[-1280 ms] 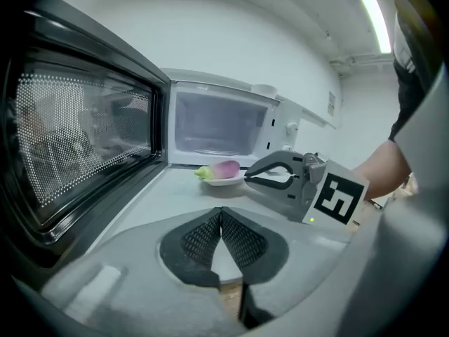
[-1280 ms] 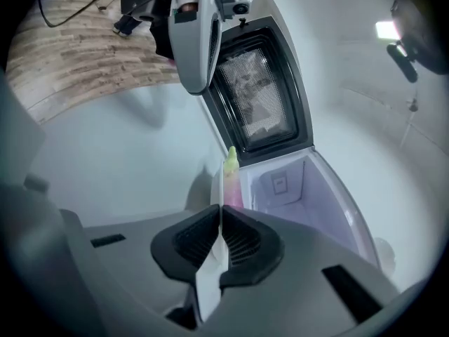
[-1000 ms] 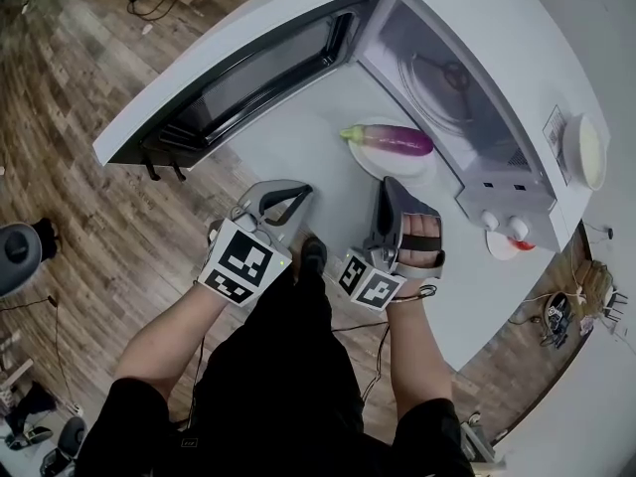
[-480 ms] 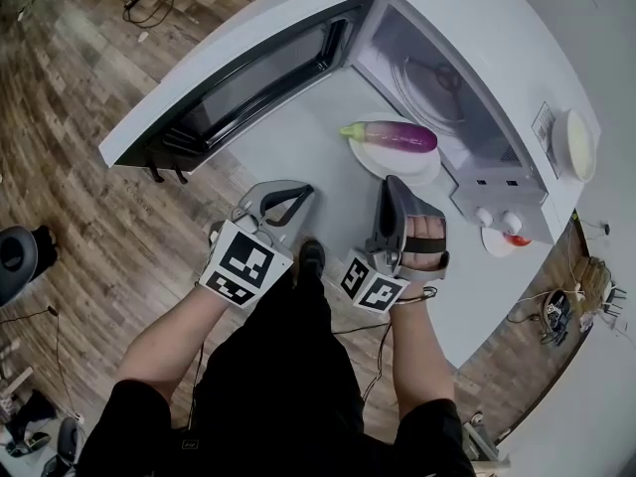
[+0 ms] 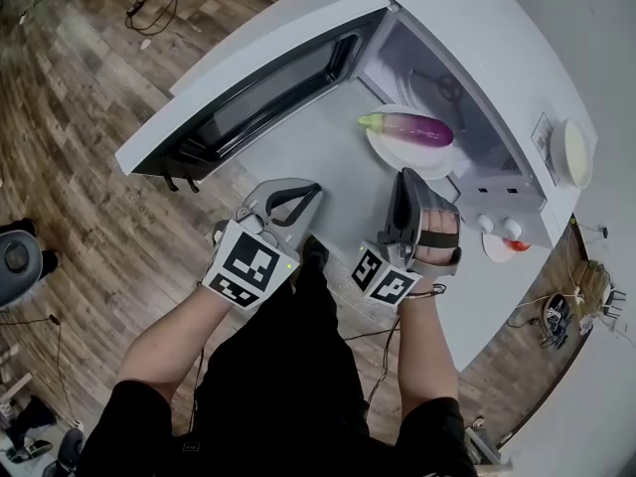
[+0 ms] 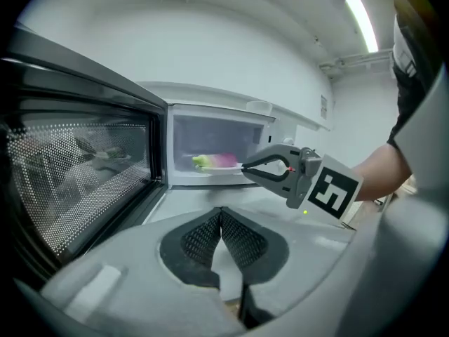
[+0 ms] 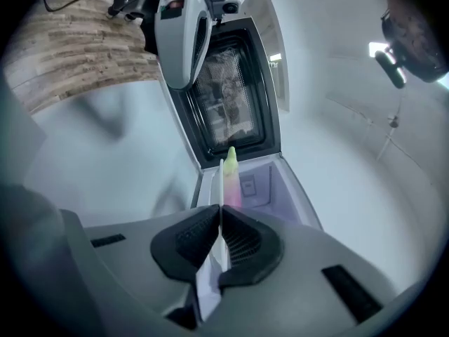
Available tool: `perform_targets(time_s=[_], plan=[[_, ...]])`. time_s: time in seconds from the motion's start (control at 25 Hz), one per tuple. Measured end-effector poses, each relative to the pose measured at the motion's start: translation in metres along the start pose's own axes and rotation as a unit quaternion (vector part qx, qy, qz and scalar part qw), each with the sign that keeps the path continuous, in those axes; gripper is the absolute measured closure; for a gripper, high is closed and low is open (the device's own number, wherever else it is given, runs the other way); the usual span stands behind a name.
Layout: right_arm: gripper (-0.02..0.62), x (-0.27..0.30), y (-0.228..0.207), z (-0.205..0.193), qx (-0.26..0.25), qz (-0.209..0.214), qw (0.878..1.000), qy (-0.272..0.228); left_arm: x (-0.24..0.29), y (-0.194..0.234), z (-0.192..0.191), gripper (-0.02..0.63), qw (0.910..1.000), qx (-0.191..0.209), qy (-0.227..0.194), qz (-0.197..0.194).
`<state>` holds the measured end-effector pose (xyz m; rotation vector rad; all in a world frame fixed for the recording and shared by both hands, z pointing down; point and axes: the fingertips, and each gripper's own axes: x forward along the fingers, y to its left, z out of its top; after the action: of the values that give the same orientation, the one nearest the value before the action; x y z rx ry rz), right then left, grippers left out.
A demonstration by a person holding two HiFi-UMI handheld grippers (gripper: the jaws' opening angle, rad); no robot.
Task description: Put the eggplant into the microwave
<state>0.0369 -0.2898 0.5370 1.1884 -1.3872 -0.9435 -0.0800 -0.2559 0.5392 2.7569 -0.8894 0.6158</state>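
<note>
While the left gripper (image 5: 284, 199) is hanging shut and empty, the right gripper (image 5: 402, 177) is pinching the rim of the plate (image 5: 384, 153). The eggplant (image 5: 415, 127) is lying on it by the open microwave (image 5: 487, 63).

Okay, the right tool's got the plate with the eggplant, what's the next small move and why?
Probably ease the plate forward into the microwave: the right tool grips its rim, the door stands open, and the eggplant sits at the opening.

A white table (image 5: 328, 155) stands on a wooden floor (image 5: 79, 117).
</note>
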Motion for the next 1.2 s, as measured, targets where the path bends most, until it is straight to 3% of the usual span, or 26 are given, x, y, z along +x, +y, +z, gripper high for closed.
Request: perform_targets(time_s=[0.4,1.2], plan=[[0.569,0.034,-0.011,-0.021,-0.001,-0.009,1.000,0.022,0.028,0.006,0.026,0.597,0.9994,0.030,-0.003,-0.019],[0.569,0.094,-0.014,-0.062,0.045,0.009,0.996,0.082,0.091,0.007,0.052,0.597,0.9977,0.037,0.001,-0.057]])
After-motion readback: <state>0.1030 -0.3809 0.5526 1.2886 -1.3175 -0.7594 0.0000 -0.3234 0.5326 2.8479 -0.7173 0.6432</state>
